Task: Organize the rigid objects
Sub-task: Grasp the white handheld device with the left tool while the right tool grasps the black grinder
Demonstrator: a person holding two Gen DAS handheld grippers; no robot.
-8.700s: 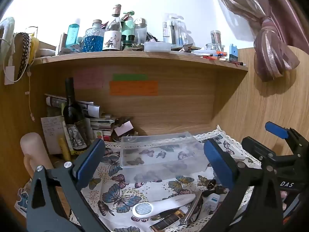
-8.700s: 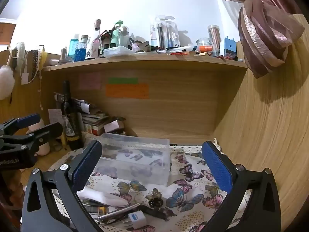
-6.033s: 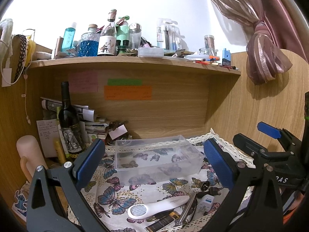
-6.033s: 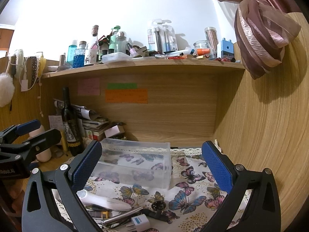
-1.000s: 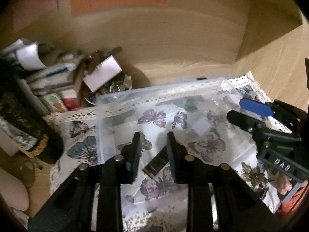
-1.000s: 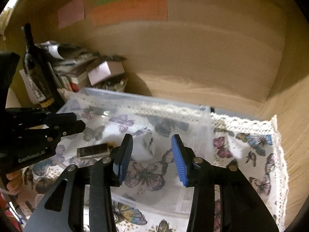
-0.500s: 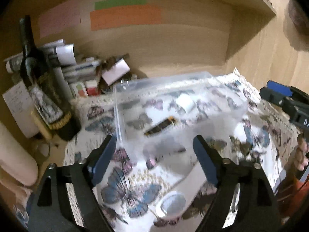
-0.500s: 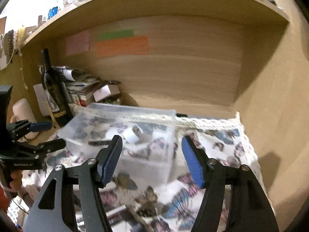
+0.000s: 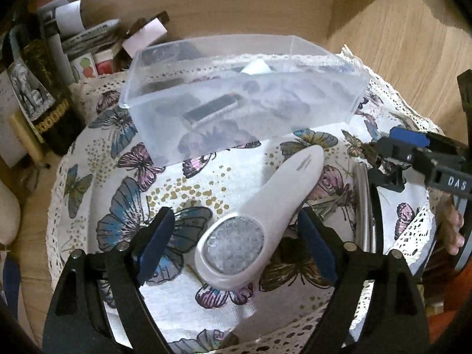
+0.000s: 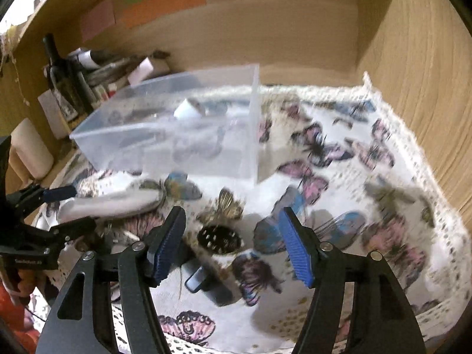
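A clear plastic bin (image 9: 244, 100) sits on the butterfly cloth and holds a dark flat bar (image 9: 212, 109) and a small white block (image 9: 255, 67); the bin also shows in the right wrist view (image 10: 177, 135). My left gripper (image 9: 236, 242) is open, its fingers on either side of the round head of a white handheld device (image 9: 259, 221). My right gripper (image 10: 233, 239) is open over a small dark round object (image 10: 218, 237) on the cloth, with a dark clip-like piece (image 10: 200, 283) just below. The white device also shows at left in the right wrist view (image 10: 109, 205).
A metal rod (image 9: 364, 206) lies right of the white device. A wine bottle (image 9: 38, 88), papers and small boxes (image 9: 97, 44) crowd the back left. Wooden walls close in at the back (image 10: 265, 29) and right (image 10: 427, 88).
Both grippers have dropped from above the bin to the cloth in front of it. The left one now straddles the white device; the right one hovers over the dark round object.
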